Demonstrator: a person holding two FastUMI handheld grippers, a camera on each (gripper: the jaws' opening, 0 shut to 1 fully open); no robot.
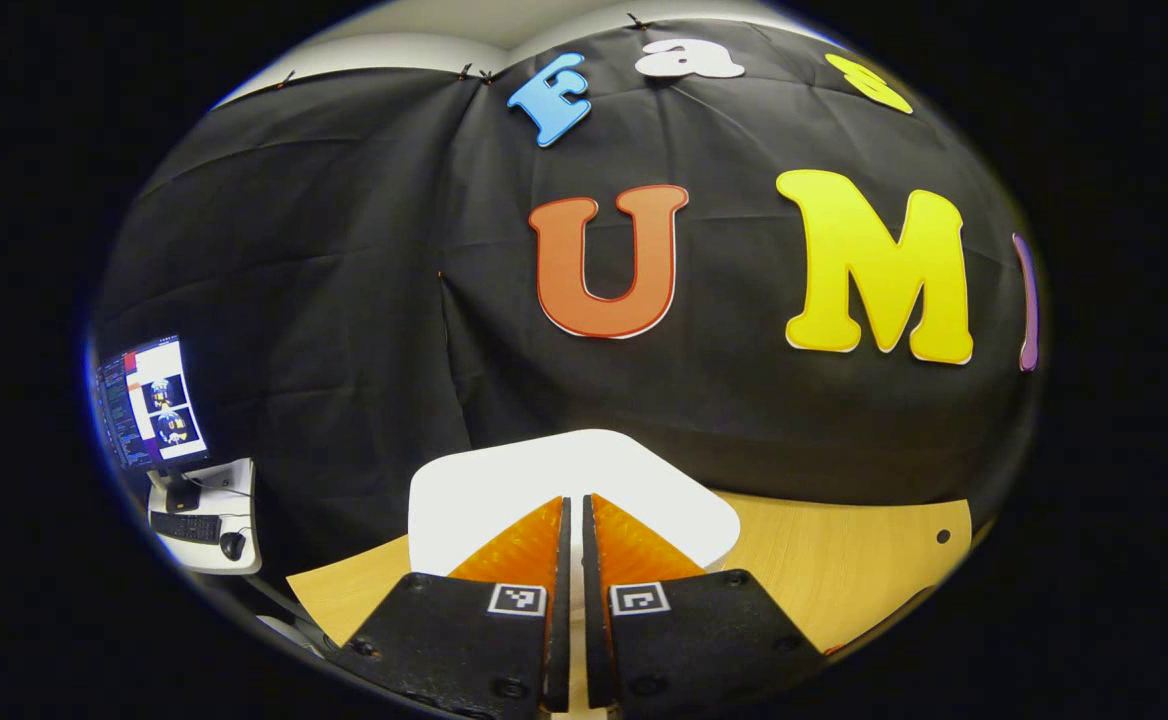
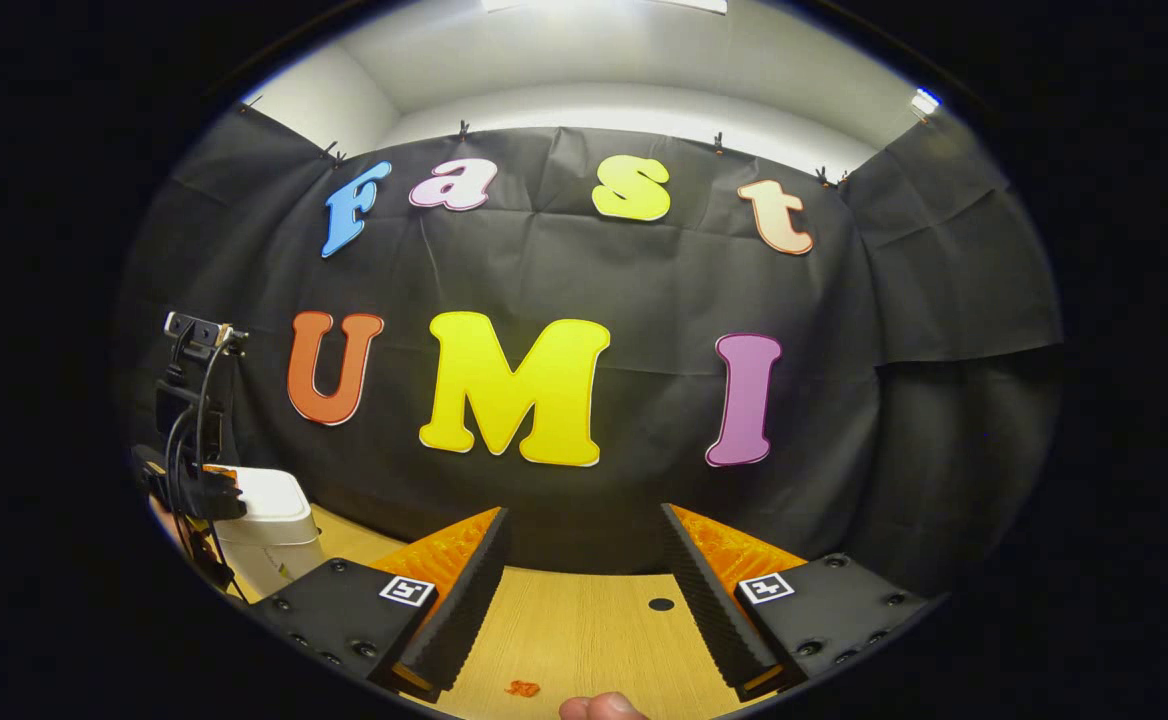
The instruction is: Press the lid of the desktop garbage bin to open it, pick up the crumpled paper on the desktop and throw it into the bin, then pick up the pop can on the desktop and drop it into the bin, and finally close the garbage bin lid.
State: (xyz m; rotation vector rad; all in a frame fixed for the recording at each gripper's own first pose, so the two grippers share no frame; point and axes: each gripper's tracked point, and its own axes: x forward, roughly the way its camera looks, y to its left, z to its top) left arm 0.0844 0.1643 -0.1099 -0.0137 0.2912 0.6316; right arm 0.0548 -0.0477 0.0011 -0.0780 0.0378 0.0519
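Where the left gripper [image 1: 571, 520] hovers — white bin [image 1: 564, 480], lid [image 1: 504, 490] down.

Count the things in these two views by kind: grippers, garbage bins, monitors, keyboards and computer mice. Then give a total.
grippers: 2, the left gripper and the right gripper
garbage bin: 1
monitor: 1
keyboard: 1
mouse: 1
total: 6
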